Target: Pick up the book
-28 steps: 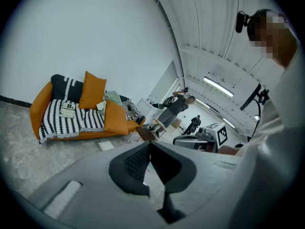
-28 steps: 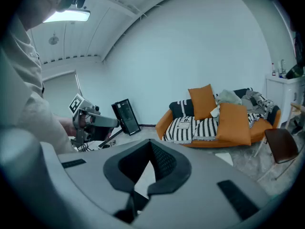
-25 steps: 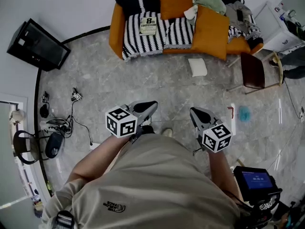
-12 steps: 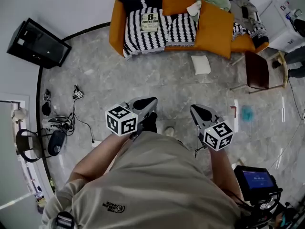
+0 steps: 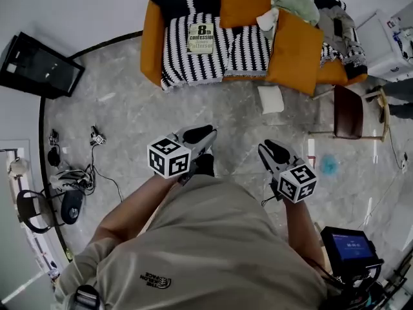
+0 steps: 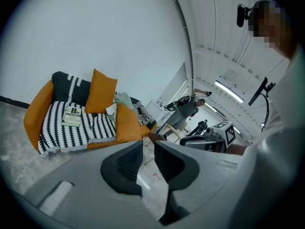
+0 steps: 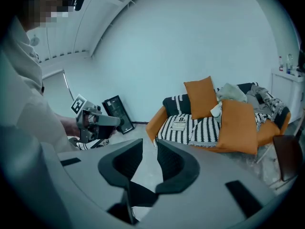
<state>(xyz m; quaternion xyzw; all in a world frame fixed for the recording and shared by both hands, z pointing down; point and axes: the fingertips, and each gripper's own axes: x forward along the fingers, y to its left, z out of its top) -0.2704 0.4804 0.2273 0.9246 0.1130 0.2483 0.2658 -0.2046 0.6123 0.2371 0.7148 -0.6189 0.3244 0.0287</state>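
The book [image 5: 201, 38], pale with dark print on its cover, lies flat on the black-and-white striped throw of the orange sofa [image 5: 152, 41] at the far side of the room; it also shows as the book [image 6: 73, 115] and the book [image 7: 180, 123]. My left gripper [image 5: 205, 134] and right gripper [image 5: 266, 150] are held in front of my body, well short of the sofa. Both point toward it. The left gripper [image 6: 148, 160] has its jaws opening, with nothing between them. The right gripper [image 7: 150, 160] is opening too, and its gap is empty.
Orange cushions [image 5: 295, 50] and loose clothes [image 5: 295, 0] crowd the sofa's right half. A white cushion [image 5: 270, 99] lies on the marble floor before it, a wooden chair [image 5: 348, 112] stands at the right. A black monitor [image 5: 35, 66] and cables [image 5: 71, 179] lie at the left.
The sofa and book have come nearer in the head view as I walked toward them. Both grippers stay in front of my body, their jaws now slightly apart.
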